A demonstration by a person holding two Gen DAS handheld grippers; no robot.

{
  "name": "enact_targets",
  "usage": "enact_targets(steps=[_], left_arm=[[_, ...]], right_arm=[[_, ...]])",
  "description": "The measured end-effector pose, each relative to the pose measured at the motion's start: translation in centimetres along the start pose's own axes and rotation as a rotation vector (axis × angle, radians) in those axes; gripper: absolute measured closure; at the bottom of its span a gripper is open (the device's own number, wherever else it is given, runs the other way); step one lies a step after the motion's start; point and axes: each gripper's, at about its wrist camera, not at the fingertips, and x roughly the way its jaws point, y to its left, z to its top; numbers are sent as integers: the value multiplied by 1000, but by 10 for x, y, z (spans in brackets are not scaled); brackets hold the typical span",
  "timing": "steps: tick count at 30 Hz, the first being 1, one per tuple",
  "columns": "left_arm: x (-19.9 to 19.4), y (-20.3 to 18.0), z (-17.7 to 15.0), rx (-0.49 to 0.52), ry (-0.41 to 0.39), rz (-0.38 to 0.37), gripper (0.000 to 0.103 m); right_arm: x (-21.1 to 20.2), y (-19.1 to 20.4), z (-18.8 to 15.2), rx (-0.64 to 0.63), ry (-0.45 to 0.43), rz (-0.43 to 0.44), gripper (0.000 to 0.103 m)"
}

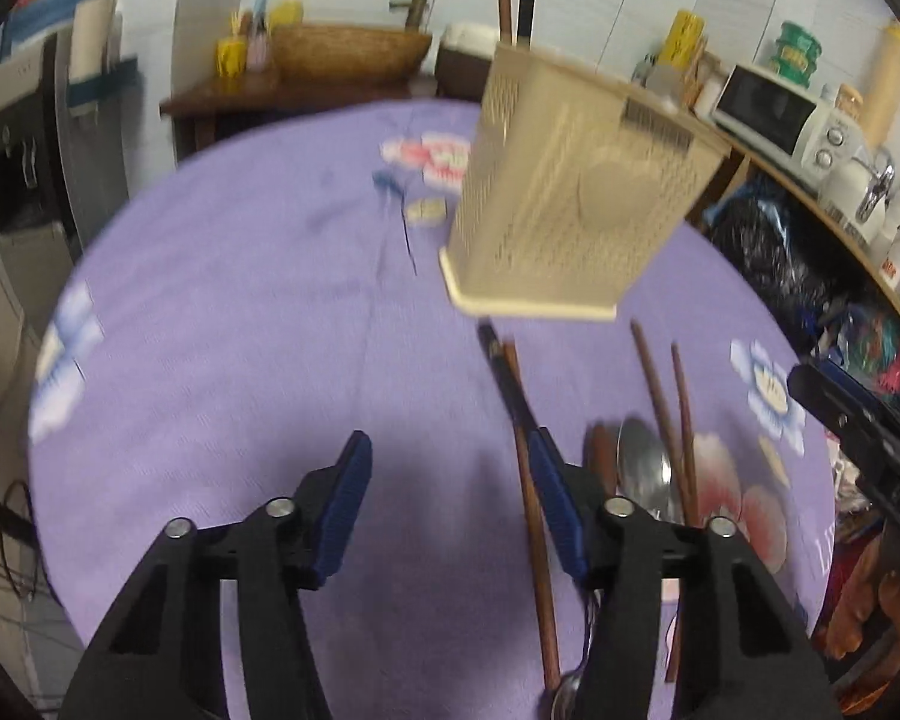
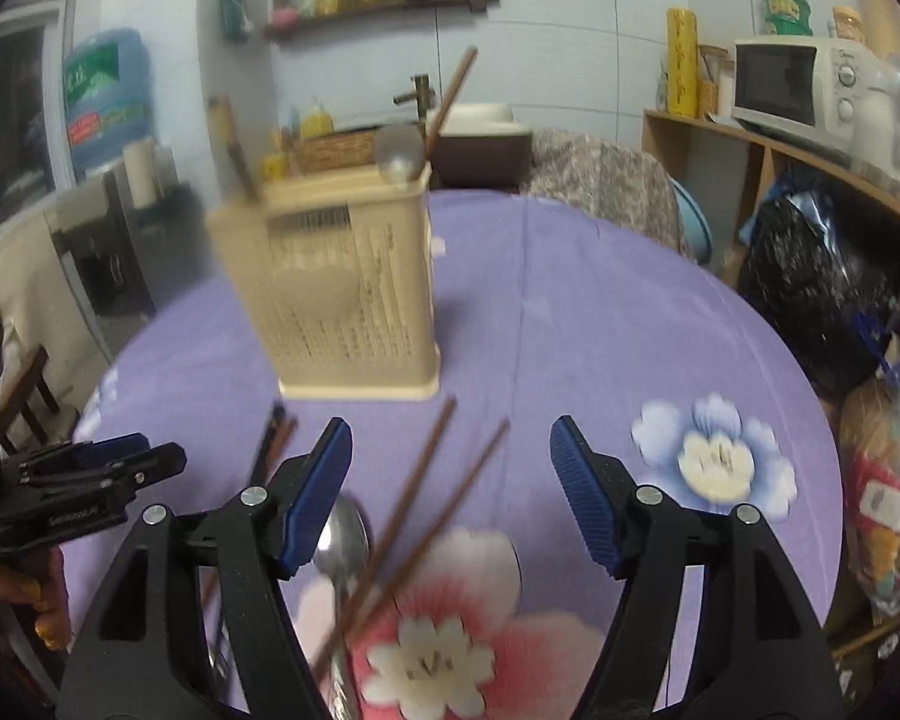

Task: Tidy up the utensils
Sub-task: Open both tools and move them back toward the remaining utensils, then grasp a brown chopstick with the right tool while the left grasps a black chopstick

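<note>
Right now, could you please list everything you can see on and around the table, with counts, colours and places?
Utensil holder: one, beige, perforated, standing on the table; a spoon and chopsticks already stick out of its top.
Loose chopsticks: two brown ones lying crossed in front of the holder; two more, one dark and one brown, lie to their left.
Spoon: one, metal, lying beside the crossed chopsticks.
Tablecloth: one, purple with flowers.
Microwave: one, white, on the wooden shelf at right.
Water bottle: one, blue, far left.
Left gripper: fingers open, empty.
Right gripper: fingers open, above the chopsticks.
</note>
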Motion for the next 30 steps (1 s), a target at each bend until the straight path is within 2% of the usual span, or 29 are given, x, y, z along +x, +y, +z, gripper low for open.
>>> enact_targets(steps=[2,7,13,20,30], left_arm=[[6,-2,-3,-5,26,-13,56],[10,-8,6,20,25,-2,57],[28,-11,21,32,58,31,57],[54,-3,45,-40,94,29,58],[67,-3,58,-60,95,31,78]], right_arm=[[0,-2,-16,-3,23,-15,34],[4,-7,-37,5,74,5,34],[4,-2,-48,16,82,30,34],[3,-2,-51,22,94,34,34],[4,1,-50,19,106,41,34]])
